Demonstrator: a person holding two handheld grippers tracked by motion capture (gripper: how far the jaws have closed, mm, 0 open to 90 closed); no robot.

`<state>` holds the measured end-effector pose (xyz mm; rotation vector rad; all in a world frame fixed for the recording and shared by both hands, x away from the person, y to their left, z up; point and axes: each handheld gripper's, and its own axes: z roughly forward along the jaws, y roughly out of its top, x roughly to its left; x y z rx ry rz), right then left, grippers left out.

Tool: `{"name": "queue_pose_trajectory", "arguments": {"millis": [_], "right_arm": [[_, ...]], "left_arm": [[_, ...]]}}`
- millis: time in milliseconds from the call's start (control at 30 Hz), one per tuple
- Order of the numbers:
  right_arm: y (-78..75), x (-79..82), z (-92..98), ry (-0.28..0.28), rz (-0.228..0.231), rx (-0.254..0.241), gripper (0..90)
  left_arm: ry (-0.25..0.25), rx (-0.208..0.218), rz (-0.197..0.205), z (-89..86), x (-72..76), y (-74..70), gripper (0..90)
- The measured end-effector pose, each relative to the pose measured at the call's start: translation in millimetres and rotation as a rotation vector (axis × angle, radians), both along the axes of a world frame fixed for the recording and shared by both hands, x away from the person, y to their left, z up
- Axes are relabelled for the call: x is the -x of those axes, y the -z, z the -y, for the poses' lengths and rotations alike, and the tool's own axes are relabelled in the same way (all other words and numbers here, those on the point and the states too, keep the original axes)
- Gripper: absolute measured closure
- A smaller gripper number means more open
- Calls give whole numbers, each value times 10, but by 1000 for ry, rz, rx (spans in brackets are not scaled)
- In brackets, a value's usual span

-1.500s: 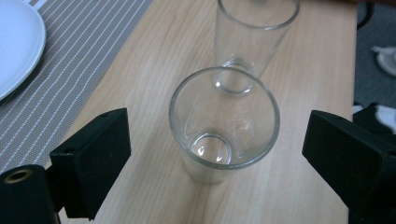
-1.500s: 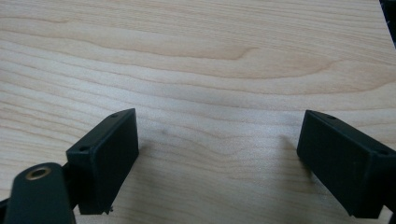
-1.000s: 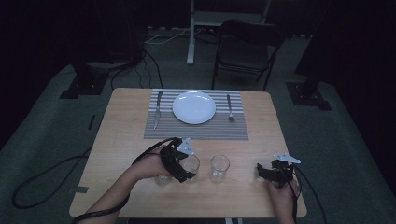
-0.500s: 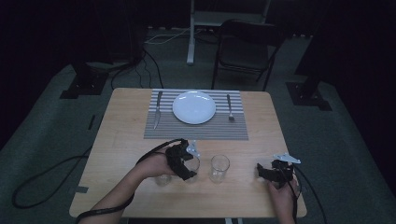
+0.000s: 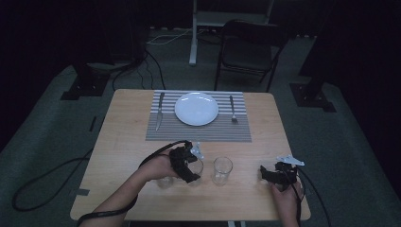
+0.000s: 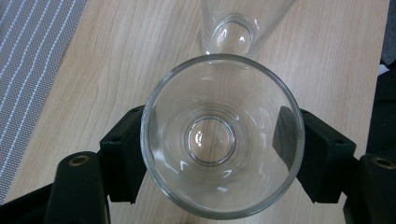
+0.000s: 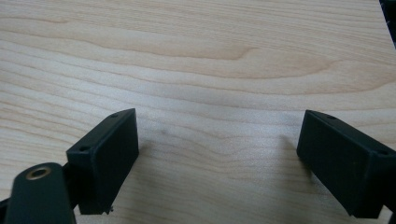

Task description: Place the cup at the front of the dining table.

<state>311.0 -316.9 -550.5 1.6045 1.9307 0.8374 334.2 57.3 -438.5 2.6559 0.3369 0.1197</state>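
My left gripper (image 6: 210,140) has just been closing, and its two black pads now press on opposite sides of a clear drinking glass (image 6: 222,135). The glass stands upright on the wooden table (image 6: 116,56), seen from above through its open mouth down to its round base. Just beyond it stands a second glass (image 6: 236,25), close by; I cannot tell whether the two touch.

From the high view, my left gripper (image 5: 185,164) and the glass (image 5: 195,166) it holds sit near the front edge of the table (image 5: 123,142), left of centre. The second glass (image 5: 222,170) stands just to the right of it. A third glass (image 5: 164,180), faint in the dim light, stands by my left hand.

My right gripper (image 7: 217,158) has its pads set wide apart with nothing but bare wood between them. In the high view it (image 5: 279,175) rests near the table's front right corner, well apart from the glasses.

Toward the far edge lies a striped placemat (image 5: 198,132). On it sits a white plate (image 5: 196,108), with a knife (image 5: 160,111) to its left and a fork (image 5: 232,109) to its right.
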Motion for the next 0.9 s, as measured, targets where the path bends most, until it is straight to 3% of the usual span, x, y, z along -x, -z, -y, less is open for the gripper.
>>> {"name": "queue_pose_trajectory", "arguments": {"millis": [133, 200, 567, 900], "right_arm": [[0, 0, 0, 0, 0, 0, 124], [0, 0, 0, 0, 0, 0, 124], [-1, 0, -1, 1, 0, -1, 124], [0, -1, 1, -1, 2, 1, 124]], "left_arm": [[2, 0, 10, 12, -6, -12, 293], [-28, 18, -3, 9, -43, -32, 292], [-100, 10, 18, -5, -183, -108, 293], [-138, 2, 24, -14, -279, -118, 293]]}}
